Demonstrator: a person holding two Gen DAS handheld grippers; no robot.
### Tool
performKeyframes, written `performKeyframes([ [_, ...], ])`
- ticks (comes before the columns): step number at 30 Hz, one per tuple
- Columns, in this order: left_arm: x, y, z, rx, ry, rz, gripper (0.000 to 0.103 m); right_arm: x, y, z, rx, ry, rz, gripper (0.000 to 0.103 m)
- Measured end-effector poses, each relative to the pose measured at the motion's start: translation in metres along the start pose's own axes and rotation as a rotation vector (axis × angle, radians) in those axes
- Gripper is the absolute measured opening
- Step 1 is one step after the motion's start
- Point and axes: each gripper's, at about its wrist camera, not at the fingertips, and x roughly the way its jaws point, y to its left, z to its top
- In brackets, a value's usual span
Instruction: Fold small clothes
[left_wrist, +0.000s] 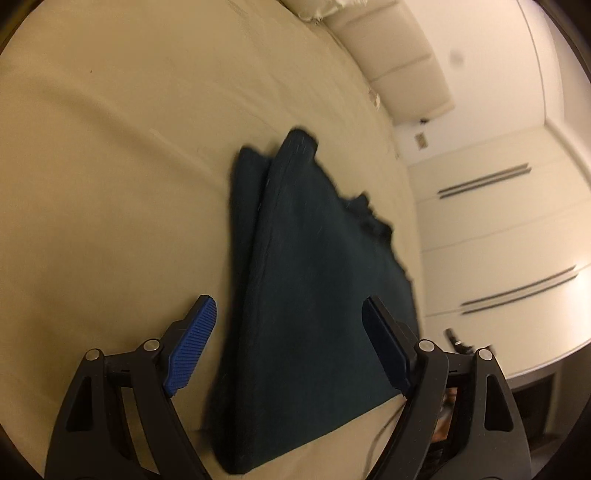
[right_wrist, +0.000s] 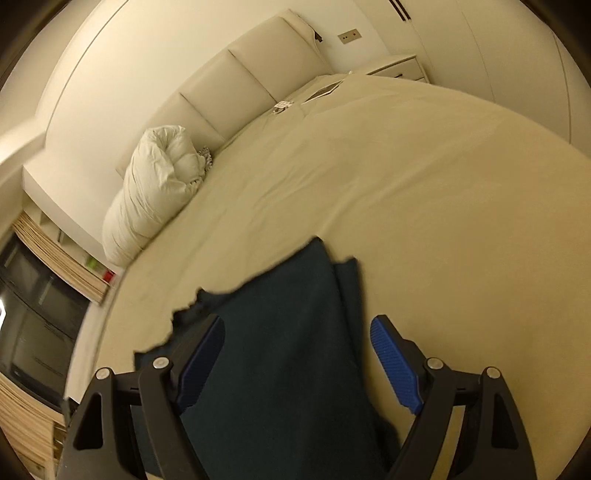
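Dark teal cloth (left_wrist: 306, 280) flat on bed sheet (left_wrist: 110, 184), folded once. Left gripper (left_wrist: 288, 325) and right gripper (right_wrist: 297, 350) both wide, holding nothing. Ragged edge at 2 o'clock could bunch up or flop open if grabbed crooked.

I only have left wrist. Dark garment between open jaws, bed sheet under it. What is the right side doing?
Observer: The right gripper is open too, its jaws either side of the dark garment.
Operator: Anything else on the bed?
Observer: A rolled white duvet lies against the headboard.
Operator: More near the headboard?
Observer: Flat papers lie on the sheet there; I cannot read them.
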Motion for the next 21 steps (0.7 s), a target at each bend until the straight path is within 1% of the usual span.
performKeyframes([
  [1,-0.002,0.001,-0.019,0.028,-0.004,0.007,0.081,-0.004,-0.005,-0.005,0.007,0.002,-0.006,0.084],
  [3,-0.001,-0.003,-0.027,0.055,-0.007,0.012,0.081,-0.012,-0.019,-0.015,0.027,0.010,-0.012,0.084],
  [5,0.005,-0.009,-0.032,0.083,0.006,0.005,0.081,-0.016,-0.030,-0.026,0.028,0.030,-0.020,0.084],
  [6,0.009,-0.014,-0.032,0.100,0.010,0.011,0.078,-0.018,-0.033,-0.030,0.022,0.040,-0.025,0.084],
  [7,0.010,-0.016,-0.037,0.118,0.010,0.025,0.069,-0.017,-0.033,-0.033,0.005,0.053,-0.031,0.084],
  [8,0.013,-0.019,-0.039,0.132,0.014,0.037,0.065,-0.018,-0.033,-0.039,-0.011,0.063,-0.033,0.083],
  [10,0.015,-0.020,-0.043,0.147,0.010,0.058,0.050,-0.018,-0.030,-0.050,-0.057,0.087,-0.029,0.079],
  [11,0.012,-0.018,-0.053,0.156,0.009,0.067,0.046,-0.017,-0.026,-0.055,-0.087,0.100,-0.030,0.078],
  [12,0.011,-0.020,-0.065,0.161,0.009,0.076,0.038,-0.017,-0.024,-0.060,-0.117,0.111,-0.040,0.074],
  [13,0.015,-0.019,-0.065,0.161,0.008,0.089,0.031,-0.014,-0.020,-0.064,-0.148,0.124,-0.058,0.068],
  [14,0.012,-0.015,-0.066,0.156,0.009,0.089,0.030,-0.010,-0.017,-0.066,-0.170,0.141,-0.075,0.063],
  [15,-0.003,-0.005,-0.071,0.151,0.010,0.088,0.026,-0.007,-0.015,-0.068,-0.180,0.150,-0.091,0.054],
  [16,-0.005,-0.002,-0.074,0.154,0.011,0.099,0.022,-0.007,-0.015,-0.070,-0.188,0.149,-0.108,0.049],
  [17,-0.006,-0.002,-0.076,0.165,0.012,0.108,0.021,-0.007,-0.015,-0.071,-0.190,0.145,-0.117,0.045],
  [19,-0.006,-0.005,-0.080,0.198,0.010,0.125,0.017,-0.009,-0.015,-0.073,-0.187,0.143,-0.126,0.031],
  [20,-0.007,-0.006,-0.082,0.208,0.008,0.130,0.016,-0.010,-0.016,-0.075,-0.191,0.143,-0.139,0.028],
  [21,-0.009,-0.004,-0.084,0.214,0.005,0.131,0.014,-0.010,-0.015,-0.076,-0.197,0.143,-0.149,0.023],
])
